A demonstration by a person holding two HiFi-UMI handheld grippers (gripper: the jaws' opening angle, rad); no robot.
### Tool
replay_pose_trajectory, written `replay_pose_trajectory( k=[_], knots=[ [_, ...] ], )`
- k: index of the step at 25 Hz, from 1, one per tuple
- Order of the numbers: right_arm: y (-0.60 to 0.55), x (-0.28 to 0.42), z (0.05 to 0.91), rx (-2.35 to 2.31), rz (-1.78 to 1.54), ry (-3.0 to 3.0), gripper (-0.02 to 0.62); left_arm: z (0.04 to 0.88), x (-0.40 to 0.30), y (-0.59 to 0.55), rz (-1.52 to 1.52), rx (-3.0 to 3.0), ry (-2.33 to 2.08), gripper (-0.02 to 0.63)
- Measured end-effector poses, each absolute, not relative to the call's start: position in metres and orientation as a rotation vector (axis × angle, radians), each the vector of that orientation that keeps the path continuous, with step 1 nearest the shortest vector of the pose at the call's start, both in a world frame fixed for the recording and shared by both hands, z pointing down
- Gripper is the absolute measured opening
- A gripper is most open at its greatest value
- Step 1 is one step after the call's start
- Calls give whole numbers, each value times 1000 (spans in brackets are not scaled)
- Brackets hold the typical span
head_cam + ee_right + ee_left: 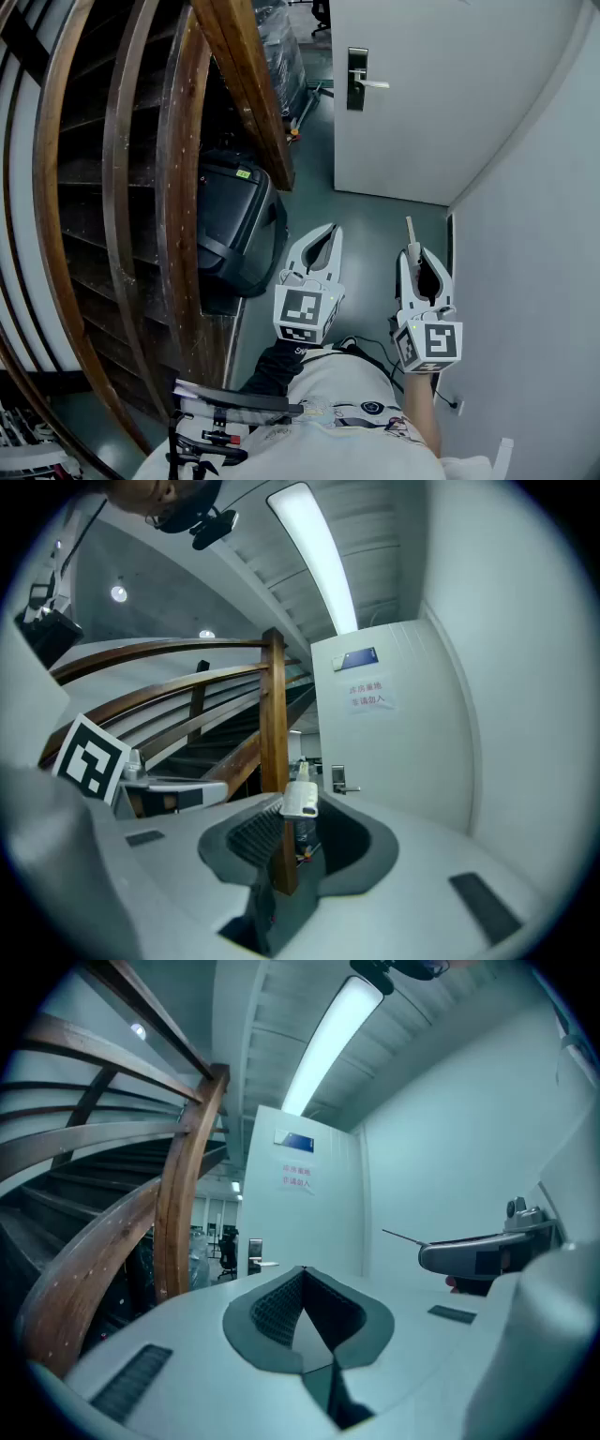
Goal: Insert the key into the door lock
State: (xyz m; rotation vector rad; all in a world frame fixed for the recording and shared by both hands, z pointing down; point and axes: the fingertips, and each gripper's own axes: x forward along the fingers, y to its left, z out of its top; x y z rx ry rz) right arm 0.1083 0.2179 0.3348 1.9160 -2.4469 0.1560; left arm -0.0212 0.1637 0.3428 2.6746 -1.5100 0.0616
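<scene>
Right gripper (413, 248) clamps a pale-headed, thin-bladed metal key (300, 799) at its jaw tips, well short of the white door (422, 103) with its silver lock plate (356, 80), while left gripper (328, 231) sits closed, empty.

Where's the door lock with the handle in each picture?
Head view: the door lock is near the top, right of the middle, on the white door.
Left gripper view: tiny, a bit left of and below the middle.
Right gripper view: small, just right of and below the middle.
Shared landmark: the wooden stair post stands left of it in all three.
</scene>
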Motion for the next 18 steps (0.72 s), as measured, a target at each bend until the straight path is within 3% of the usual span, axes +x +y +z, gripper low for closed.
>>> replay_pose_trajectory(
  k=[18],
  knots=[
    [210,129,340,1842,114,-2531,118,359,9,164,87,2626,-1555,5]
  ],
)
